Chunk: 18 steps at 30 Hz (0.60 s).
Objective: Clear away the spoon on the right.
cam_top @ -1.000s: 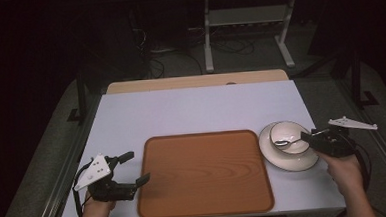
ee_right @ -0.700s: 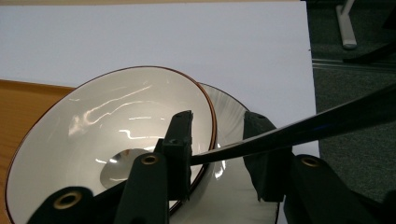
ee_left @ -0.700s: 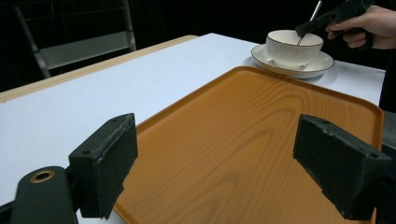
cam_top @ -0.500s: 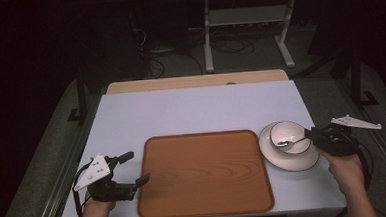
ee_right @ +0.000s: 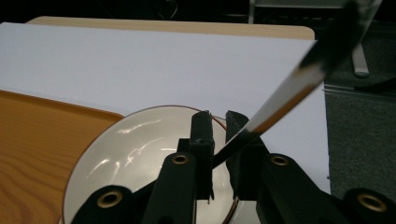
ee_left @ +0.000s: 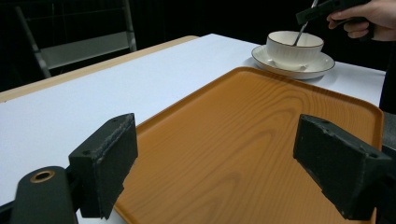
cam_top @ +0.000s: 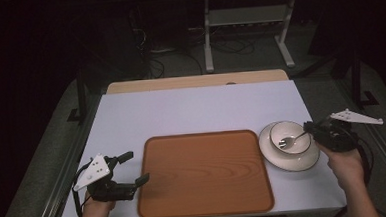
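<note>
Right now the right gripper (cam_top: 313,128) is clenched on the handle of a spoon (cam_top: 289,140), near the handle's end. The spoon's head sits inside the bowl (cam_top: 289,137), which stands on a saucer (cam_top: 290,159) at the right side of the table (cam_top: 201,108), just beside the tray (cam_top: 204,173). In the right gripper view the jaws are nearly closed with the handle (ee_right: 285,88) pinched between them, sticking up and away at a slant.

The left gripper (cam_top: 129,168) is released, jaws wide apart, hovering at the tray's left edge near the table's near-left corner and holding nothing. In the left gripper view both pads (ee_left: 109,163) frame the tray surface (ee_left: 243,140), with bowl (ee_left: 294,46) and saucer far off.

Progress, my read: the grasp on the spoon is done; lifting it out, or stirring, is still open. The tray has nothing on it, so if bowl, saucer and spoon are meant to go on it, none of that is done yet.

Materials:
- Tray: wood-grain orange-brown, rounded corners, low raised lip; looks smooth.
- Bowl and saucer: glossy white ceramic, thin dark rim line, round; slippery for the pads.
- Spoon: shiny metal, thin flat handle; may pivot in a two-point pinch.
- Table: matte white top, with a bare wood strip at the far edge.
- Jaw pads: black and rough-textured.
</note>
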{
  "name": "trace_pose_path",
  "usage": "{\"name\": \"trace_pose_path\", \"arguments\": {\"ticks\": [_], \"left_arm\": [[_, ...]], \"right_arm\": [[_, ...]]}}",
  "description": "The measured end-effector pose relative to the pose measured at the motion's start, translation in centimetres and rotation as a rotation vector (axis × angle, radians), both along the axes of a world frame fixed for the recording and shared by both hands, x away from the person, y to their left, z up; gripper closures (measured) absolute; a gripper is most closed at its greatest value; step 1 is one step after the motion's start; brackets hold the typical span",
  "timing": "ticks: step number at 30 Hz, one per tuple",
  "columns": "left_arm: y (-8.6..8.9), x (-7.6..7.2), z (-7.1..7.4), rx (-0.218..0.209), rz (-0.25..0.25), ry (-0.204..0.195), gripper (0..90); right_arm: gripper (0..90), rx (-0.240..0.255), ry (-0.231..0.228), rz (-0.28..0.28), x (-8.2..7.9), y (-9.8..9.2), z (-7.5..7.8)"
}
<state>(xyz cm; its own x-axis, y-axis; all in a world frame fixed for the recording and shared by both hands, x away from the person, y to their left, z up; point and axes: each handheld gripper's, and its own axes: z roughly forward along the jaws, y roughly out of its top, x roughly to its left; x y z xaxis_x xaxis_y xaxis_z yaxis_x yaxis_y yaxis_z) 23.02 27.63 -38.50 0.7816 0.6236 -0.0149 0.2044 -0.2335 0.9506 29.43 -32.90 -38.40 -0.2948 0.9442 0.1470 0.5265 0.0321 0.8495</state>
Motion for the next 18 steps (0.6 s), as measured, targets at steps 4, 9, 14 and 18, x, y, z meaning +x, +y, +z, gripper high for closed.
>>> {"name": "trace_pose_path", "arguments": {"ticks": [4,9,14,18], "left_arm": [[0.0,0.0,0.0,-0.001,0.002,-0.001,13.6],[0.1,0.0,0.0,-0.003,0.005,-0.002,13.6],[0.0,0.0,0.0,-0.004,0.005,-0.002,13.6],[0.0,0.1,0.0,-0.004,0.003,-0.002,13.6]], "right_arm": [[82.9,0.002,-0.005,0.017,0.0,0.1,0.2],[87.1,-0.002,-0.016,0.042,0.2,0.1,0.9],[87.9,-0.002,-0.020,0.050,0.5,-0.1,1.4],[88.0,-0.013,-0.016,0.070,0.9,-0.1,1.7]]}}
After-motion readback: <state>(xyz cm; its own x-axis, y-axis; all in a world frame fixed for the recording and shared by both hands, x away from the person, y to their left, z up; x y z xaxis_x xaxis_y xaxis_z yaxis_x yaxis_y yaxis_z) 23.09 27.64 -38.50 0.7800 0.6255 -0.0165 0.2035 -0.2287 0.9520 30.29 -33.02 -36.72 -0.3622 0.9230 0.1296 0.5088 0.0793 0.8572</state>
